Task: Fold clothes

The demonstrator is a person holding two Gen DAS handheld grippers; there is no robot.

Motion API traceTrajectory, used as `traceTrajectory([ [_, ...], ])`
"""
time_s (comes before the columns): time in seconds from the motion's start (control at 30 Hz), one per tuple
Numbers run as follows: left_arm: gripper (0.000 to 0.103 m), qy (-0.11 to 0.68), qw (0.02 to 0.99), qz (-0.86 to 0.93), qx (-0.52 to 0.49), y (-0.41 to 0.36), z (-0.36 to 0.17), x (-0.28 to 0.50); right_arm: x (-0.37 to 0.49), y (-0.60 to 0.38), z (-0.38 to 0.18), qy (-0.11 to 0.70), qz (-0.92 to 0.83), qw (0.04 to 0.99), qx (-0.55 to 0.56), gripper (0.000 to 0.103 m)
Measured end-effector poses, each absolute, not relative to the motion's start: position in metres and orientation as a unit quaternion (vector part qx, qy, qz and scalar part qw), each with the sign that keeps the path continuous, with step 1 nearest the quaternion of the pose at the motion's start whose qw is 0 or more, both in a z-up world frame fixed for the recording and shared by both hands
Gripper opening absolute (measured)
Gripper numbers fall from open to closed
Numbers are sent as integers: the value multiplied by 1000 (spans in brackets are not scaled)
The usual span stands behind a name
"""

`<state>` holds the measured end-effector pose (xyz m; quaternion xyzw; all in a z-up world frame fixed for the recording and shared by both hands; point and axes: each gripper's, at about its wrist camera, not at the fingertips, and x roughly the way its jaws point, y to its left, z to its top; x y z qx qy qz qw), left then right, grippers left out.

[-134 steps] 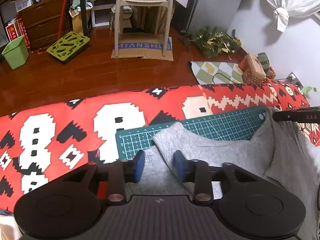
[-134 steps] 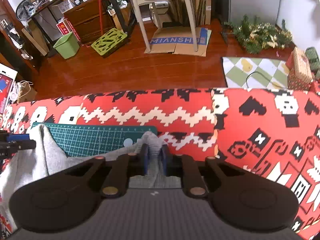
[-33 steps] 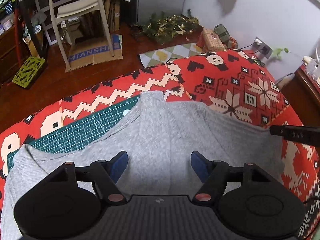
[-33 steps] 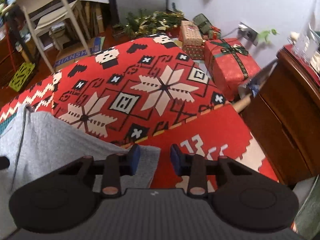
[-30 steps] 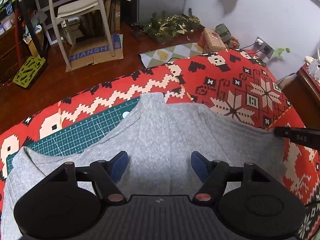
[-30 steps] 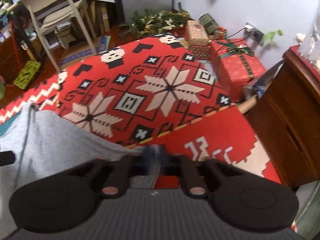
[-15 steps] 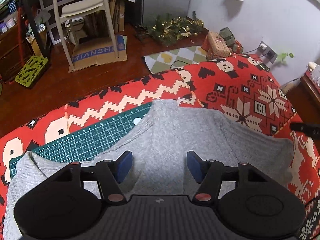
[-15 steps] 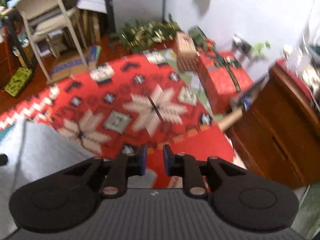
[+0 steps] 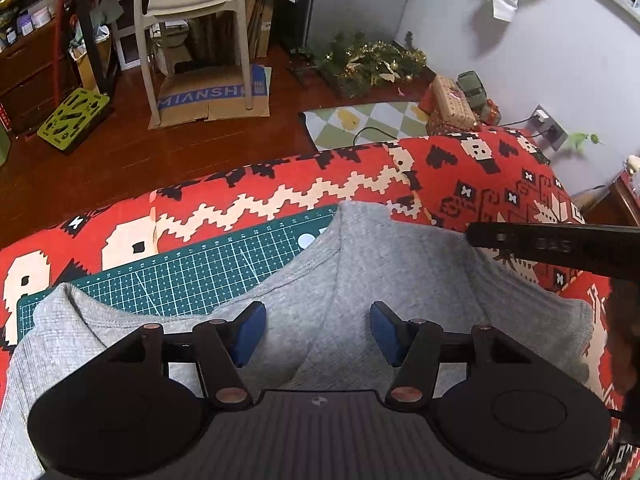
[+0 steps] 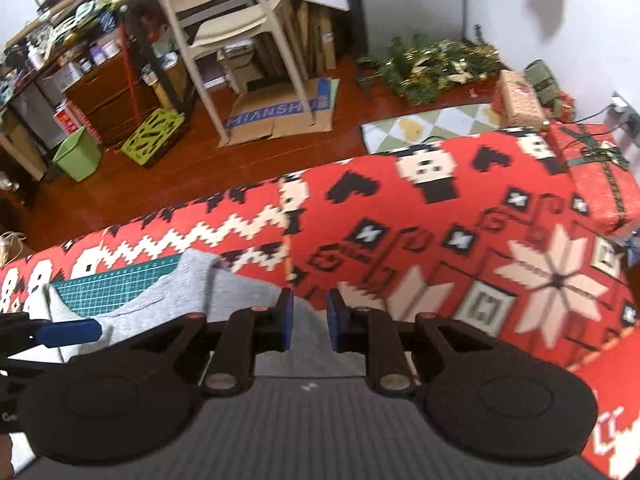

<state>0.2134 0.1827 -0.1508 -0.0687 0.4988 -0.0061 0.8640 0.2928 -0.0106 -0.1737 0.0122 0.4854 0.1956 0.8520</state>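
Garment [image 9: 360,280], grey, lies spread across green cutting mat [image 9: 200,276] and red patterned blanket [image 9: 500,176]; left gripper [image 9: 316,332] hovers wide-jawed over it, right gripper [image 10: 308,320] narrowly parted, holding nothing, so each should pinch an edge squarely before folding.

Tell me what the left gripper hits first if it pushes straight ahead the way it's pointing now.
Most likely the grey shirt: the left gripper, jaws open, points down onto the cloth spread just ahead of its fingertips. Farther along lie the green cutting mat and the red blanket; depth is uncertain.
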Motion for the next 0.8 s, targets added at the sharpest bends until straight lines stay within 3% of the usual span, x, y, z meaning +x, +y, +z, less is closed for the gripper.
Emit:
traceTrajectory([
  [0.1, 56, 501, 862, -5, -74, 186, -154, 213, 293, -1, -184, 494, 188, 849, -18, 16],
  [0.13, 56, 502, 862, -6, -75, 187, -155, 213, 292, -1, -185, 494, 184, 850, -24, 4],
  [0.27, 50, 507, 859, -6, -68, 187, -161, 214, 291, -9, -185, 486, 162, 858, -36, 3],
  [0.4, 49, 506, 861, -4, -56, 187, -166, 213, 296, -16, -183, 488, 163, 857, -25, 5],
  [0.47, 49, 505, 862, -6, -50, 186, -165, 214, 297, -25, -176, 484, 164, 860, -4, 20],
  [0.8, 49, 506, 859, -16, -78, 189, -146, 194, 252, -113, -130, 505, 81, 858, 51, 22],
])
